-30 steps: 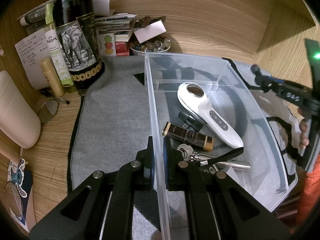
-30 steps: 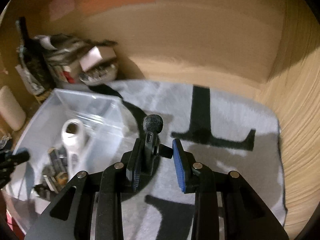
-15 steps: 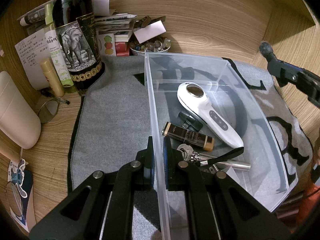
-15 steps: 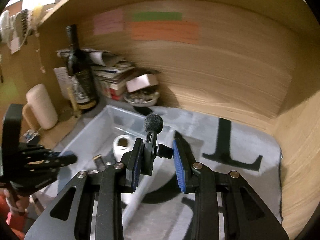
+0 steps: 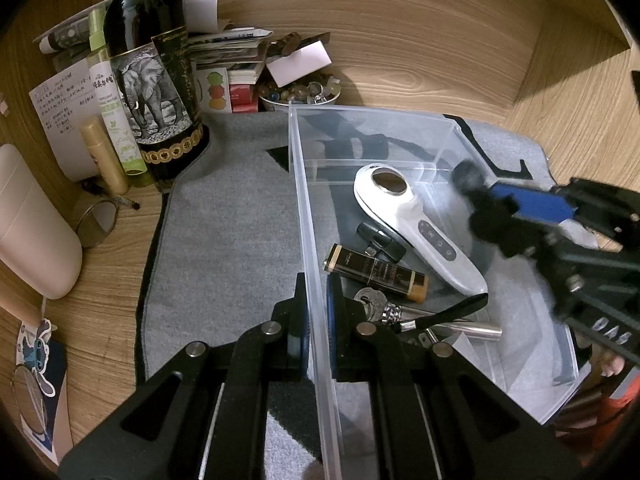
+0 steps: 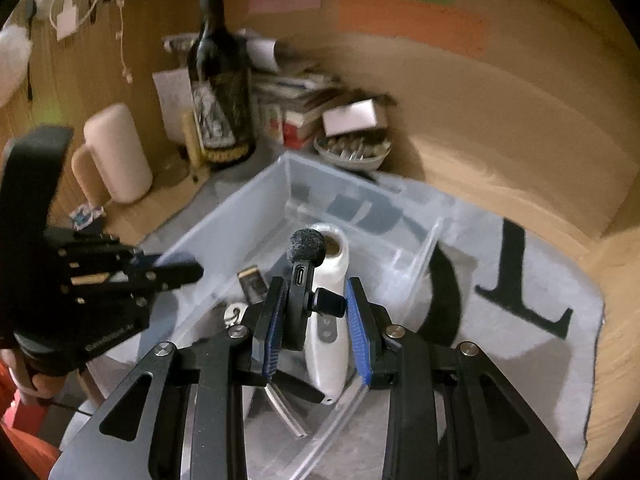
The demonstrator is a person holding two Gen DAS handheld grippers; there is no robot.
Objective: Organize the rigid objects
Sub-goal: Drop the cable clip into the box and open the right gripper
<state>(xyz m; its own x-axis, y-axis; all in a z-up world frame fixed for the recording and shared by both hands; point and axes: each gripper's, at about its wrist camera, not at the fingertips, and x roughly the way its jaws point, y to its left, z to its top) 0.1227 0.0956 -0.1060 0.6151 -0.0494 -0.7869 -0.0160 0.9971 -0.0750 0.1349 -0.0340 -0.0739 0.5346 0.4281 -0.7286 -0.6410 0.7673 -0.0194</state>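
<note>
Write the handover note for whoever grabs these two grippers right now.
Left gripper: jaws shut on the near wall of the clear plastic bin, steadying it.
Right gripper: jaws shut on the small black clip-on microphone with foam tip, above the bin.
Done: white handheld device, black-and-gold tube, keys and metal tools lie in the bin.
Left: release the microphone into the bin.

In my left view, my right gripper and the small microphone in it smear into motion blur. My fingers cover part of the bin's wall. The bottle's neck runs off the top edge. In my right view, the book stack is too blurred to read.
</note>
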